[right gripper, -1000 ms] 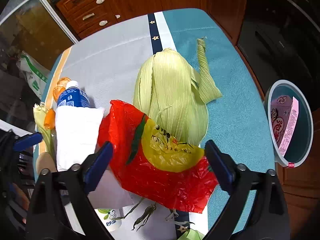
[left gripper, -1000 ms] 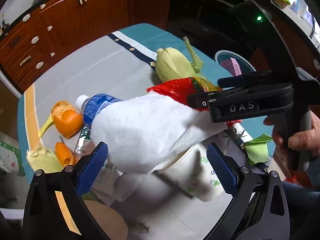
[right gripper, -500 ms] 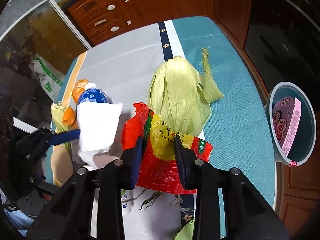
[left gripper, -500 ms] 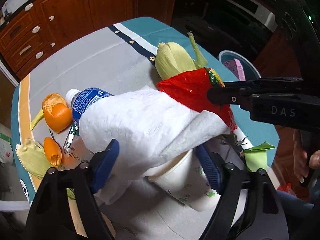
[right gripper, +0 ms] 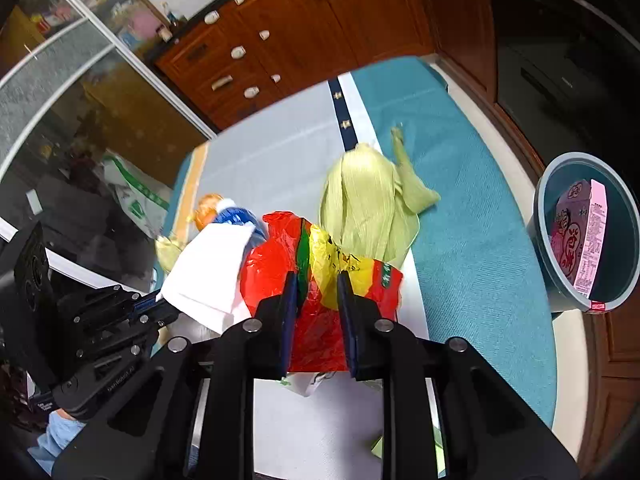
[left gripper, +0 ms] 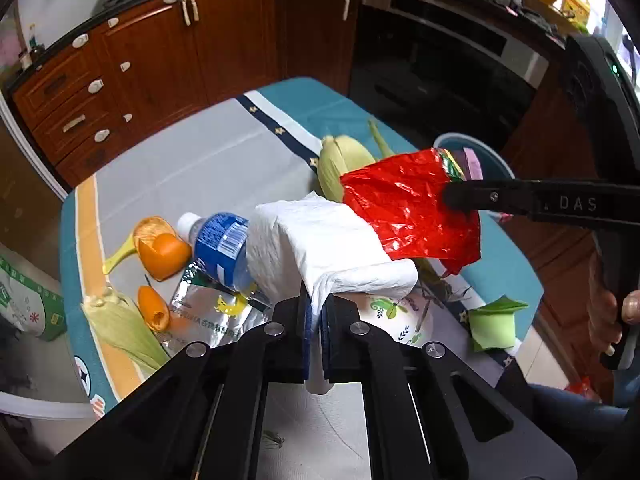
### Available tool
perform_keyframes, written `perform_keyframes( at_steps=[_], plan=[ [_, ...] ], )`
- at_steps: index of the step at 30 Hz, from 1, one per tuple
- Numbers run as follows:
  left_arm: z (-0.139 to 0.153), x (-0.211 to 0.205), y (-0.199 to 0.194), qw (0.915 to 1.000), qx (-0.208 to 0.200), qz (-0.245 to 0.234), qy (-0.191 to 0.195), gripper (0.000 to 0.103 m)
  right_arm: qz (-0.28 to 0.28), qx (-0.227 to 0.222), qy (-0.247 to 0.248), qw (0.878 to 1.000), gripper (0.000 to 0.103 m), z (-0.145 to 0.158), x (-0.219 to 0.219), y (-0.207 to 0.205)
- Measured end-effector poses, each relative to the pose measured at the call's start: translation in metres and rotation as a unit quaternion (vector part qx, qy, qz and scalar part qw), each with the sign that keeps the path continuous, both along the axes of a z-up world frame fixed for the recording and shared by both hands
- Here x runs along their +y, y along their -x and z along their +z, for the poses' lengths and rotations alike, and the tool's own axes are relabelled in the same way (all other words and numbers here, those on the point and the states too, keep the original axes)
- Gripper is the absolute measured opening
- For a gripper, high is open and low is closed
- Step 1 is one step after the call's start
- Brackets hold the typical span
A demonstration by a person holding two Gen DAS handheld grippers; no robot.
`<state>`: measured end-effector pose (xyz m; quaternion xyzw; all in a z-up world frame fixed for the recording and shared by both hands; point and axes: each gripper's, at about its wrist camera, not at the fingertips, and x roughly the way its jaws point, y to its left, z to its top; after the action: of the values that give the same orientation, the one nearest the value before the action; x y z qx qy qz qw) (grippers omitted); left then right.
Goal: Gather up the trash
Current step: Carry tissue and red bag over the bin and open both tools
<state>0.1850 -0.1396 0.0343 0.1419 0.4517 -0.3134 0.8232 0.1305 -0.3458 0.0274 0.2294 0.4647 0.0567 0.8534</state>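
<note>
We have both picks made and are at the lift-off step: left tongs [left gripper: 316, 316] are clamped tight on a fold of the white tissue [left gripper: 320, 240], right tongs [right gripper: 318, 312] are closing on the red bag [right gripper: 316, 280], plastic bunched between the pads. Tissue hangs off the left tongs above the bottle [left gripper: 220, 244]; bag hangs just beside it, near the corn husk [right gripper: 368, 204]. Next move, as we judge it, is carrying both over to the bin [right gripper: 624, 240], which sits off the bench [right gripper: 460, 200] edge on the right with a pink carton [right gripper: 580, 236] already inside. That calls for keeping both grips closed and clearing the husk on the way; the left load has the longer trip. Bag is thin crinkly plastic, red with yellow and green print, likely to slip or snag. Tissue is soft, folded, drooping over the tongs tip. Still on the bench: orange peel [left gripper: 160, 244], foil wrapper [left gripper: 208, 316], paper cup [left gripper: 396, 316], green scrap [left gripper: 492, 324], more husk at the near left
</note>
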Motion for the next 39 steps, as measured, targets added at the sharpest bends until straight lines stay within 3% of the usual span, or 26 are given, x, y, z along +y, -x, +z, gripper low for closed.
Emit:
perform_keyframes(
  at_steps=[10, 16, 21, 31, 39],
  plan=[
    [0.040, -0.013, 0.012, 0.9992, -0.038, -0.009, 0.012, 0.004, -0.027, -0.051, -0.015, 0.998, 0.015, 0.033, -0.028, 0.024],
    [0.053, -0.058, 0.019, 0.9981, -0.039, -0.045, 0.015, 0.004, -0.070, -0.084, -0.017, 0.994, 0.015, 0.053, -0.068, 0.047],
    [0.060, -0.119, 0.031, 0.9946, -0.029, -0.097, 0.023, 0.004, -0.126, -0.099, -0.020, 0.987, 0.015, 0.060, -0.122, 0.075],
    [0.037, -0.262, 0.063, 0.9788, -0.017, -0.204, -0.008, 0.004, -0.222, -0.085, -0.029, 0.971, 0.015, 0.026, -0.222, 0.118],
    [-0.010, -0.347, 0.054, 0.9707, 0.026, -0.235, -0.044, 0.004, -0.278, -0.058, -0.059, 0.957, 0.015, -0.025, -0.288, 0.121]
  ],
)
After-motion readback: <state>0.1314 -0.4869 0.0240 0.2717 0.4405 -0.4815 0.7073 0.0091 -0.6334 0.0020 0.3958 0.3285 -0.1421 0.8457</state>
